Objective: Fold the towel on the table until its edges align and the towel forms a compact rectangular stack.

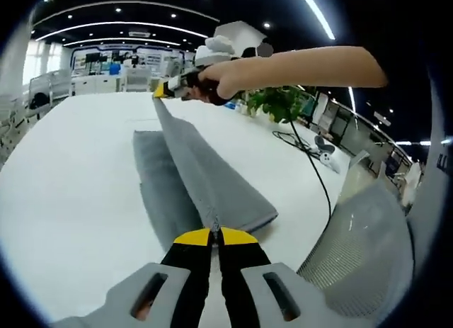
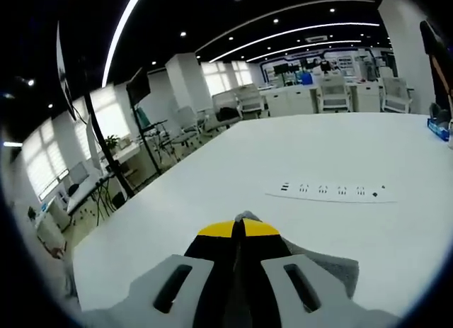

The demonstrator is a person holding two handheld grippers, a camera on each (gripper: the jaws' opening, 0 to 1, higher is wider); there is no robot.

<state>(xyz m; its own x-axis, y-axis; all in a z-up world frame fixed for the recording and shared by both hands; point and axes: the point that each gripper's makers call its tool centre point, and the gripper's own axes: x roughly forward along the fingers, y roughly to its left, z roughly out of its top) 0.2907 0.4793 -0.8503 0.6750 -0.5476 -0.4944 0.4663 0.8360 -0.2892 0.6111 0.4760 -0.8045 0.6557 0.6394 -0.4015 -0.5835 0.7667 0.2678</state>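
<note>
A grey towel [image 1: 185,181] lies on the white table [image 1: 71,172] with its upper layer lifted into a taut ridge. My left gripper [image 1: 215,233] is shut on the near corner of that layer. The right gripper [image 1: 164,90], held by a person's hand [image 1: 225,78], is shut on the far corner and holds it above the table. In the right gripper view my right gripper [image 2: 239,225] is shut with a bit of grey towel [image 2: 245,217] pinched at its yellow tips, and more towel [image 2: 333,266] hangs below the jaws.
A grey mesh chair [image 1: 368,250] stands at the table's right edge. A black cable [image 1: 311,158] runs across the table near a potted plant [image 1: 277,101]. A recessed power strip [image 2: 333,190] sits in the table. Desks and chairs [image 2: 233,101] fill the room behind.
</note>
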